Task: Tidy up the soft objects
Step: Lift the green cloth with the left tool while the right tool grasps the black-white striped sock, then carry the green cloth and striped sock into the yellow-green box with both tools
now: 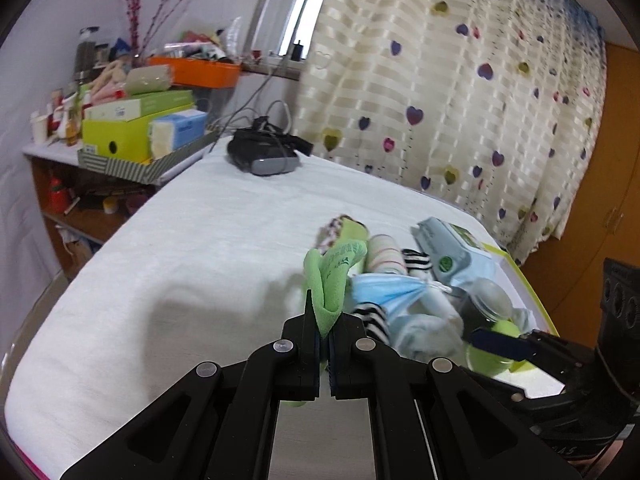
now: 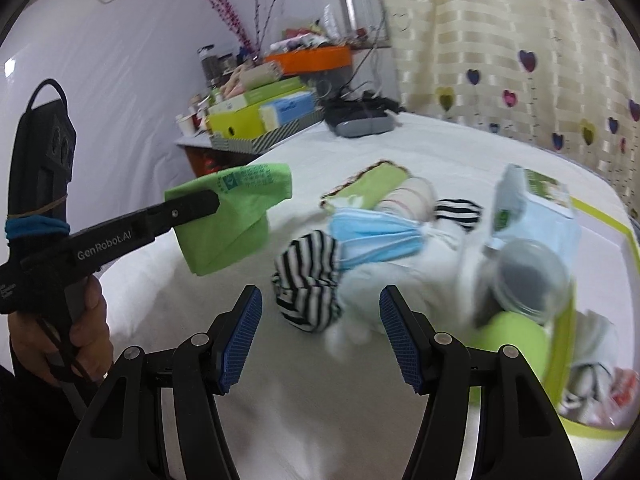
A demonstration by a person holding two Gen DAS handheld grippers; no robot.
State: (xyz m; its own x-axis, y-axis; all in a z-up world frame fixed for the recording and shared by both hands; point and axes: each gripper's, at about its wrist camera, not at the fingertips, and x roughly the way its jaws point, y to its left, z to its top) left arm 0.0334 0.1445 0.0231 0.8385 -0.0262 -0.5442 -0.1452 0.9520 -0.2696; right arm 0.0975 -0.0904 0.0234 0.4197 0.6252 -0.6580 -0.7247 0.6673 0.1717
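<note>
My left gripper (image 1: 325, 322) is shut on a bright green cloth (image 1: 334, 276), which hangs above the white bed (image 1: 180, 260). In the right wrist view the same green cloth (image 2: 236, 216) dangles from the left gripper (image 2: 196, 202), held in a person's hand (image 2: 80, 332). My right gripper (image 2: 320, 300) is open with nothing between its pads, and a black-and-white striped sock (image 2: 310, 280) lies just ahead of it. A blue face mask (image 2: 376, 236), a rolled pink-striped sock (image 2: 408, 196) and a green patterned cloth (image 2: 372, 184) lie beyond.
A wipes packet (image 2: 532, 208) and a glass jar (image 2: 528, 280) lean over a green-rimmed tray (image 2: 560, 340) at the right. A dark headset (image 1: 264, 152) sits at the bed's far end. A cluttered shelf (image 1: 136, 128) stands left, a heart-print curtain (image 1: 440, 80) behind.
</note>
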